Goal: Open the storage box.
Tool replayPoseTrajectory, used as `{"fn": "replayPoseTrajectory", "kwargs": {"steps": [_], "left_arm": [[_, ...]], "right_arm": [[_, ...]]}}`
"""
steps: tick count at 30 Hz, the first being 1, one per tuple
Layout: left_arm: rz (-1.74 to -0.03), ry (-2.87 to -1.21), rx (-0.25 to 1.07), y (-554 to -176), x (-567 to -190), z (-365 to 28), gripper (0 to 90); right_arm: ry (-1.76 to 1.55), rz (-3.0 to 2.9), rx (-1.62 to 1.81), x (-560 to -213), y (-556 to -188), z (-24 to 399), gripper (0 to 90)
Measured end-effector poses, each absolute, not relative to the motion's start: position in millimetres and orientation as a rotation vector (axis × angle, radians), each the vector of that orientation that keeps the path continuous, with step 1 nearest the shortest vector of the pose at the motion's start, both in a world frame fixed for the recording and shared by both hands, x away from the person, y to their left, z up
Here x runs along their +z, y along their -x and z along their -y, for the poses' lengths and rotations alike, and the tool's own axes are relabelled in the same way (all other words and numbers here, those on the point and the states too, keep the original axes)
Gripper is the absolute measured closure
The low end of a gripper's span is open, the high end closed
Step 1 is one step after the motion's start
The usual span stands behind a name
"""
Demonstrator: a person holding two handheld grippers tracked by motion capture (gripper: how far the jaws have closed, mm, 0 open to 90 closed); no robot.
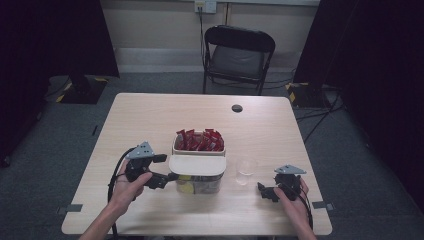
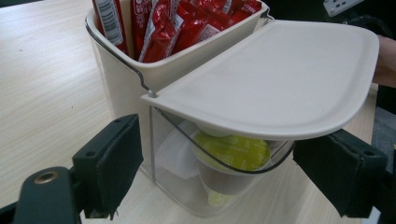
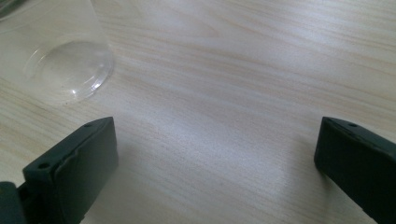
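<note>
sachets point(image 1: 199, 140) in container point(image 1: 197, 176), cup point(image 1: 246, 171) right

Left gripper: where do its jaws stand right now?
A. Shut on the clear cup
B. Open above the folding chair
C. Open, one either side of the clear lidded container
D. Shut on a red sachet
C. In the left gripper view the left gripper has its jaws spread wide, one on each side of the clear container under the cream lid, gripping nothing.

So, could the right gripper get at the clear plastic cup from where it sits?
Probably yes. The right gripper is open just beside the clear plastic cup, with only bare table between them; the container stands on the cup's far side.
</note>
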State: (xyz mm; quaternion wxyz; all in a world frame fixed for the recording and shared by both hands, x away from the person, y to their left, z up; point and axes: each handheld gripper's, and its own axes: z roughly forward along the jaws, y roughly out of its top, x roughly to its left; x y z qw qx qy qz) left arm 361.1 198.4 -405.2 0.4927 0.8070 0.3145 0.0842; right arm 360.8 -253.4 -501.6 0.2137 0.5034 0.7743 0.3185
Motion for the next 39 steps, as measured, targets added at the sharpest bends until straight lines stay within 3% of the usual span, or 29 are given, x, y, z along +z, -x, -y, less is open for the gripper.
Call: {"fn": "replayPoseTrajectory", "kwargs": {"steps": [39], "left_arm": [[-0.793,-1.926,0.214,-387.7,-383.6,-194.3,15.5]], "right_arm": [[-1.394,-2.148,0.884,-501.7,-360.9,253.5,0.0]]}}
